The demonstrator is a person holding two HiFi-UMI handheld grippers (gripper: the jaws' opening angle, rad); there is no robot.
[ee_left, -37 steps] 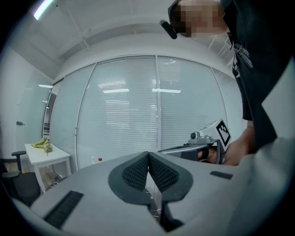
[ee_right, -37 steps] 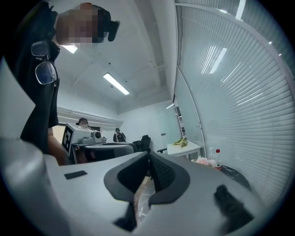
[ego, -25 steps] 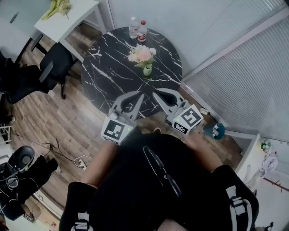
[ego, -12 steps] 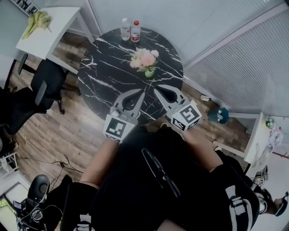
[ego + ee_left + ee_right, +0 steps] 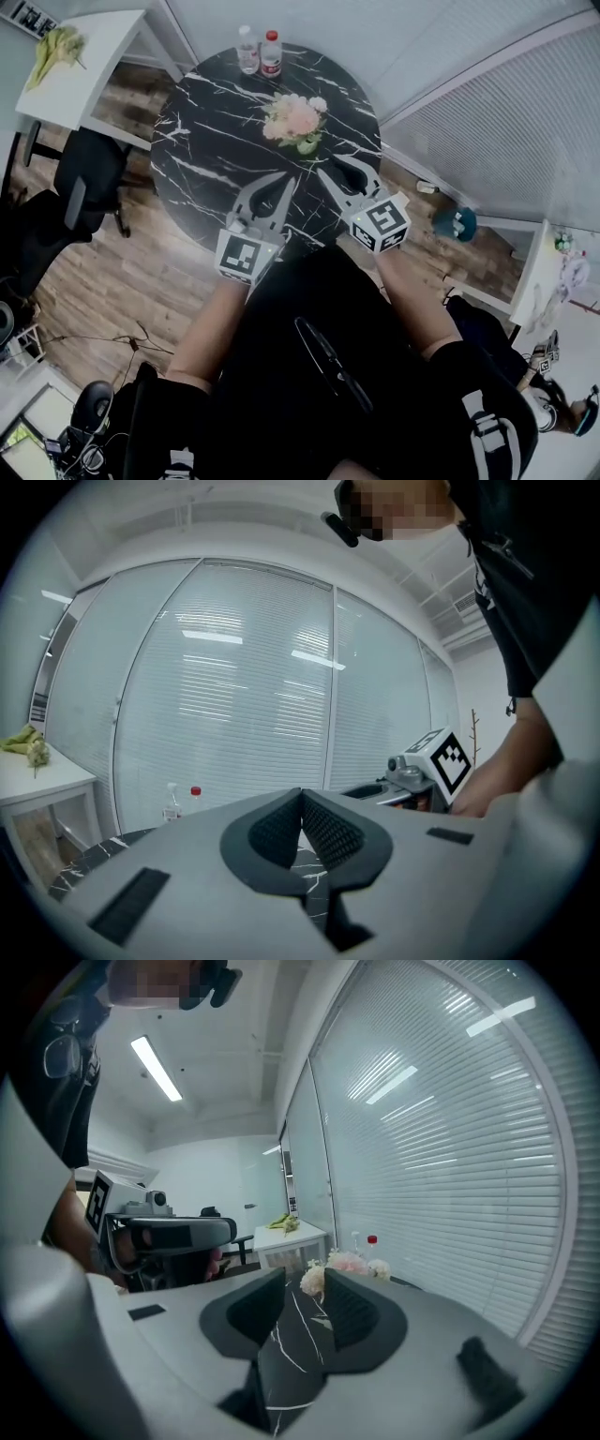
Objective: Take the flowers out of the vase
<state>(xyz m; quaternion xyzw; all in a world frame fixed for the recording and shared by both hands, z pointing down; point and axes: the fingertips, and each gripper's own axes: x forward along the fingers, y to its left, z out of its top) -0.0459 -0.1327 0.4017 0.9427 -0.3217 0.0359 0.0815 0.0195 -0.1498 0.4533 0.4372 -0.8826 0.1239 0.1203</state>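
The left gripper (image 5: 284, 180) fingers are together; the right gripper (image 5: 337, 169) fingers have just been opening, nothing between them. On the round black marble worktop (image 5: 202, 150), we see pink and white flowers (image 5: 293, 117) hiding most of the green vase (image 5: 307, 146)

- Left gripper (image 5: 279, 184): pale grey shell, dark ribbed pads (image 5: 330, 832), white cube (image 5: 244, 258) with black square markers at its rear.
- Right gripper (image 5: 339, 167): same make; its jaws have just been opening, nothing between them.
- Behind both grippers: bare forearms (image 5: 211, 323), black top (image 5: 309, 394), dark straps (image 5: 487, 417) with white print at the shoulders.
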